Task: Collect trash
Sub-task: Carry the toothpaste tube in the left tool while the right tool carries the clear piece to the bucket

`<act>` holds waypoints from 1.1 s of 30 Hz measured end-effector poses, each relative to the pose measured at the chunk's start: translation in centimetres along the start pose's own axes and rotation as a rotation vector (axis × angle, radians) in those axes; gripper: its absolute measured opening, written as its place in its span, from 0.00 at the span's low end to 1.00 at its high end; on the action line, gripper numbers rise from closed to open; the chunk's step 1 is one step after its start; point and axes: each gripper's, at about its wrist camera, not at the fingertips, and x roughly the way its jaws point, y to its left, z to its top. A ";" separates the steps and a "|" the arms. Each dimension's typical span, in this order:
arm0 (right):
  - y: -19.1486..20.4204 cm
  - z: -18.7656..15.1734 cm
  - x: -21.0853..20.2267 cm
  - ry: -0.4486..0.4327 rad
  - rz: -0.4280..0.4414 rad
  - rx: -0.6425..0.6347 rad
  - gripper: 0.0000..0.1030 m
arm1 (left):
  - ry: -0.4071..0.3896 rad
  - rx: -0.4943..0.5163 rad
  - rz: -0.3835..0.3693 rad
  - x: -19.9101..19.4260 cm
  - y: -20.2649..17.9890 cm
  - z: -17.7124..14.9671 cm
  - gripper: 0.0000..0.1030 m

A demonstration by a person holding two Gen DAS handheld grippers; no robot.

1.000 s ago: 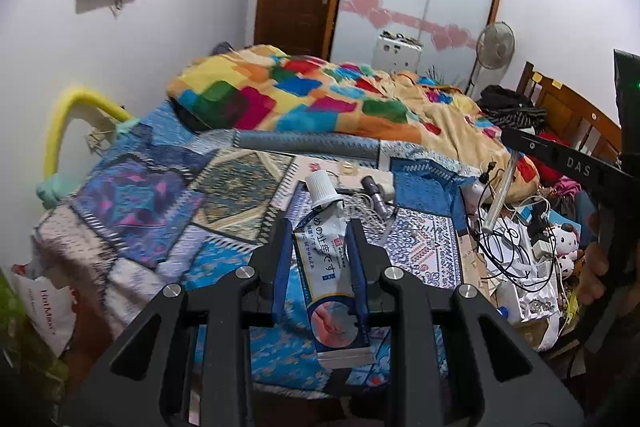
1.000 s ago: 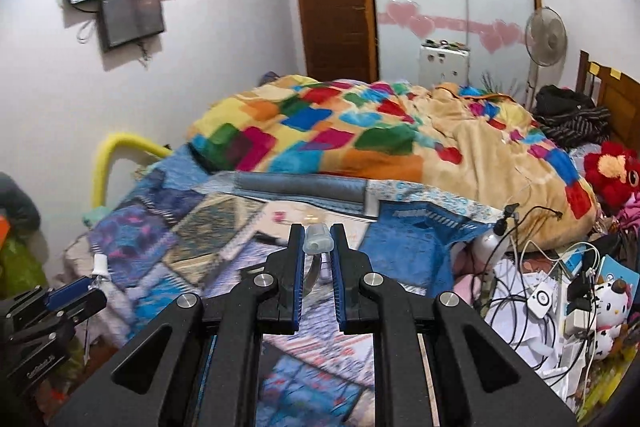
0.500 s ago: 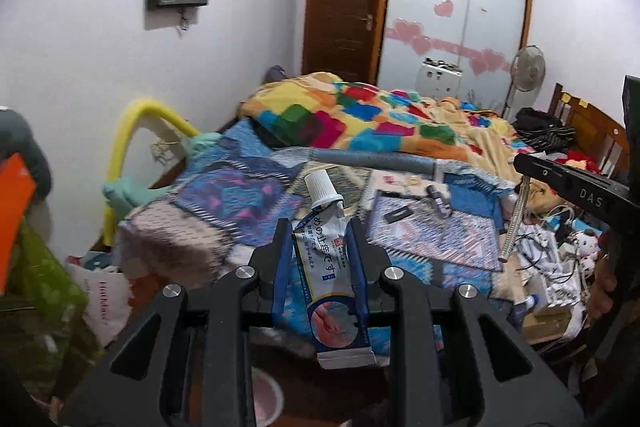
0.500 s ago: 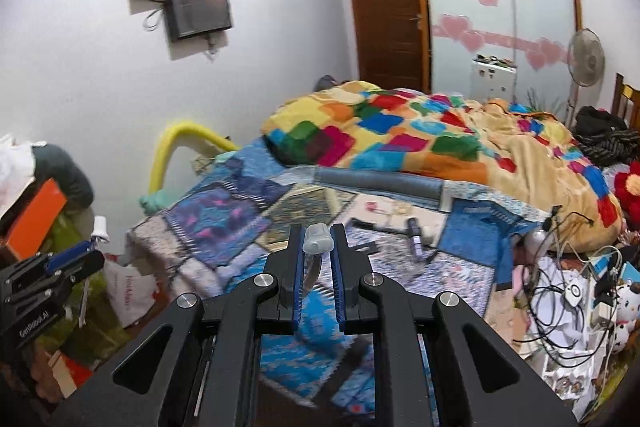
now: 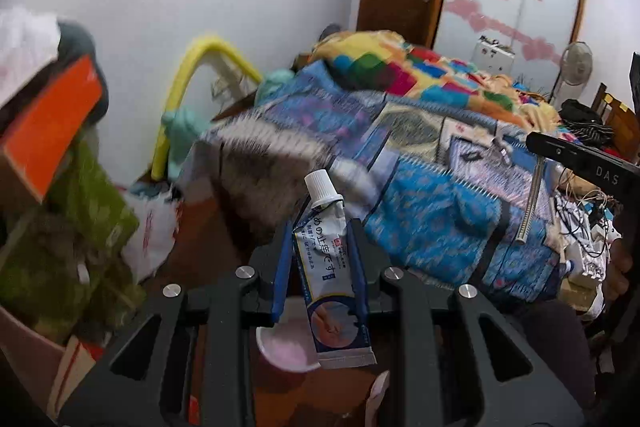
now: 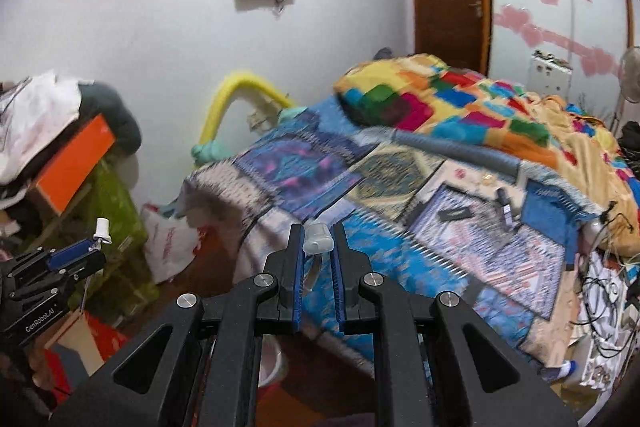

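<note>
My left gripper (image 5: 319, 233) is shut on a white ointment tube (image 5: 330, 267) with a white cap, held upright above the floor beside the bed. A pink cup (image 5: 286, 349) stands on the floor right under the tube. My right gripper (image 6: 317, 235) is shut on a small clear plastic piece (image 6: 318, 238) at its fingertips, over the bed's near corner. The left gripper with the tube's cap also shows in the right wrist view (image 6: 76, 253) at the far left.
A bed with a blue patterned blanket (image 6: 400, 211) and colourful quilt (image 6: 440, 103) fills the right. A pile with an orange box (image 5: 48, 123) and green bags (image 5: 80, 219) stands at left. A white plastic bag (image 5: 154, 235) lies on the floor. Cables (image 5: 588, 223) clutter the right.
Both grippers have swung left and down, away from the bed toward the floor and the pile at left. The pink cup has come into fuller view under the tube. Both grips are unchanged.
</note>
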 end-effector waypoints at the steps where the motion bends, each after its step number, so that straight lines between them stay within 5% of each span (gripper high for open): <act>1: 0.5 -0.2 0.5 0.013 0.006 -0.004 0.11 | 0.015 -0.005 0.009 0.4 0.5 -0.6 0.26; 21: 7.4 -8.6 16.4 0.447 0.087 -0.066 0.11 | 0.361 -0.167 0.028 13.1 6.3 -10.1 0.26; 33: 11.1 -12.2 24.2 0.628 0.124 -0.107 0.11 | 0.529 -0.241 0.029 18.5 7.6 -13.8 0.26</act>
